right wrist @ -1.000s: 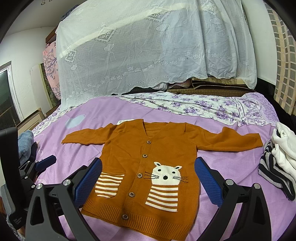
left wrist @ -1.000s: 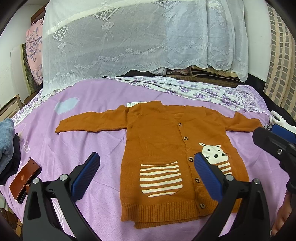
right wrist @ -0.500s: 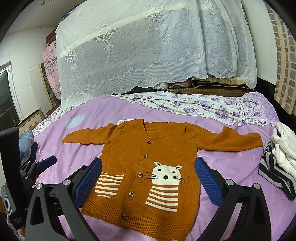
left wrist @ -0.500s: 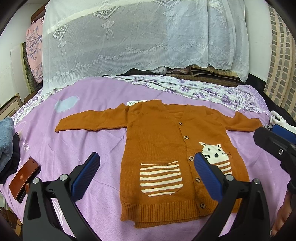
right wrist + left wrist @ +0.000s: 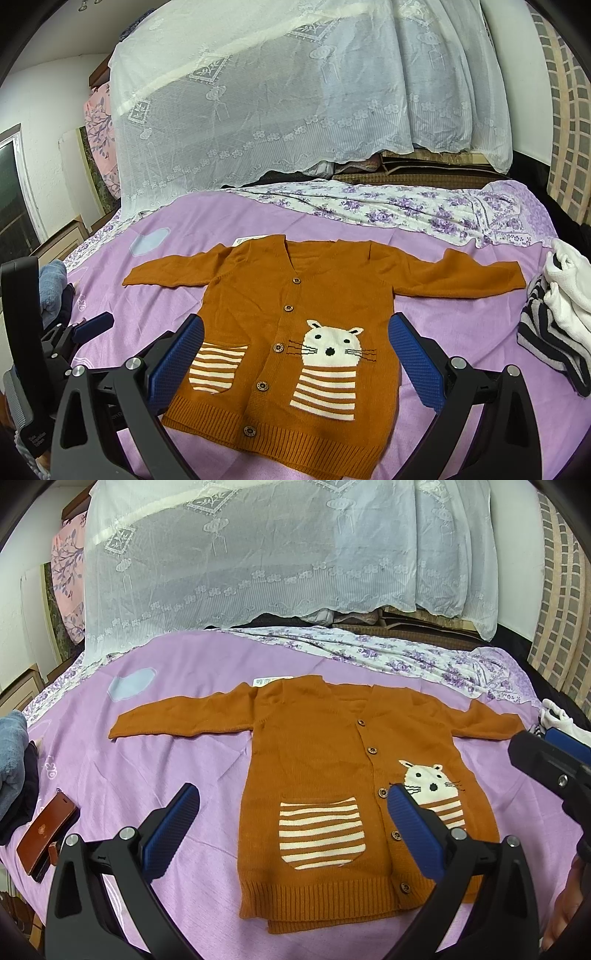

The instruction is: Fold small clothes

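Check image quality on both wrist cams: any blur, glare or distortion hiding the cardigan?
Left wrist: cardigan sharp and evenly lit, no glare; fisheye bends the edges, dark vignette in the corners; the open left claw covers part of the cat motif. Right wrist: the same sharpness and barrel bend; open right claw frames the hem.

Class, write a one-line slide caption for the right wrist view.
Open right hand-held gripper above an unfolded orange cardigan on a purple bedspread.
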